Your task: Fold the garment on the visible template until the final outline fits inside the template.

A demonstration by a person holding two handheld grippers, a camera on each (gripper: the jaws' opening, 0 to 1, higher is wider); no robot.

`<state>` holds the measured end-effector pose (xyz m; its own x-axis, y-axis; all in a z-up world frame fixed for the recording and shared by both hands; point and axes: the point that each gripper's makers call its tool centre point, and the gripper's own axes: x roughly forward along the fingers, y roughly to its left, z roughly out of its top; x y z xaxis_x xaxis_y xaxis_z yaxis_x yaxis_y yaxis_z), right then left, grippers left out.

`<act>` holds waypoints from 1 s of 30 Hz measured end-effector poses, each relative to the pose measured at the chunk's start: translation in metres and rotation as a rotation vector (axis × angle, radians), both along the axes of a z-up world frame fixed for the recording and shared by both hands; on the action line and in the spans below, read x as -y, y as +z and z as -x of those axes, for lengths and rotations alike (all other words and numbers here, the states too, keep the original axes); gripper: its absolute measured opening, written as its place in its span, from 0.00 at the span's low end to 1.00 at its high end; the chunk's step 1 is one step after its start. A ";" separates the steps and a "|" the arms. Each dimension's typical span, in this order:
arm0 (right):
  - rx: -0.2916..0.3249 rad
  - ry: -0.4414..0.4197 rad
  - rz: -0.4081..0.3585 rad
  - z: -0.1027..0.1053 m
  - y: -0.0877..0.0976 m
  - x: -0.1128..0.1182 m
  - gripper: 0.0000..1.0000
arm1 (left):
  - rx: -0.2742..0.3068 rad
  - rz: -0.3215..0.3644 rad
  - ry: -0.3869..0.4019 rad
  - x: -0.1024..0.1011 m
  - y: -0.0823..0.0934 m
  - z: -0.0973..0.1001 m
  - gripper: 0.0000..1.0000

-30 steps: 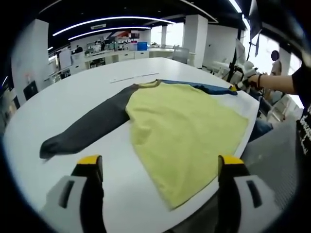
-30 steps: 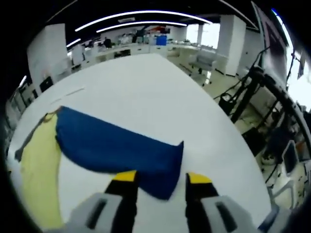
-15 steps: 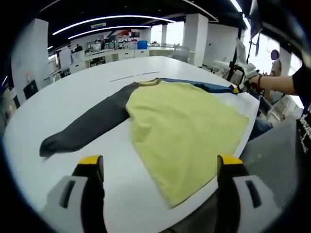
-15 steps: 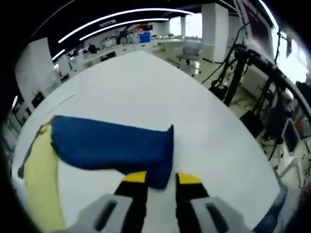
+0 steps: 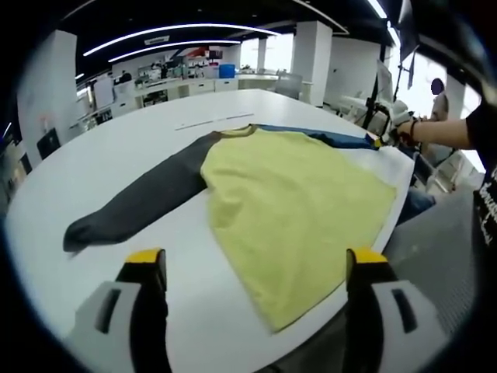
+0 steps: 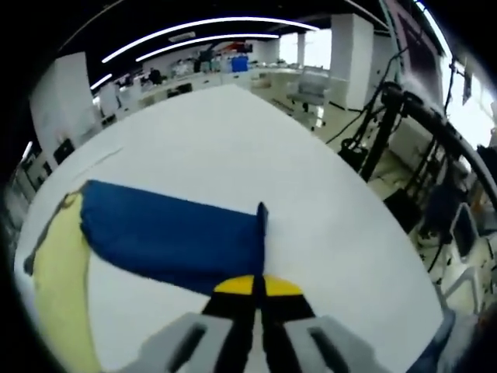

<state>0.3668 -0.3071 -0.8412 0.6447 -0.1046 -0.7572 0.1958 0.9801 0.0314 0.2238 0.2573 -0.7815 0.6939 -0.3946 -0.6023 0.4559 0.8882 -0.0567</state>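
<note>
right tool [image 6: 258,286] pinches the blue sleeve [image 6: 167,237] cuff, lower centre; a thin bite may slip. left tool [image 5: 256,268] gapes, empty, over the bench [image 5: 93,163].

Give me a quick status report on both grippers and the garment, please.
Right gripper shut on blue sleeve cuff. Left gripper open, above the table, holding nothing. Garment flat, grey sleeve spread out. Nothing in the way.

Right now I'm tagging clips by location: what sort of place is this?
Probably an open-plan office or lab: a large white oval table, rows of desks with equipment at the back, and long ceiling light strips.
</note>
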 end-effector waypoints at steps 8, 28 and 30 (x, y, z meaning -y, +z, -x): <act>0.008 0.013 -0.036 -0.010 0.019 0.006 0.00 | 0.000 -0.002 -0.002 0.000 -0.001 0.001 0.94; 0.021 0.044 -0.184 -0.026 0.036 -0.029 0.00 | 0.016 -0.003 -0.013 0.001 0.004 0.004 0.96; 0.016 0.056 -0.181 -0.027 0.040 -0.034 0.00 | 0.017 -0.002 -0.012 0.001 0.004 0.004 0.96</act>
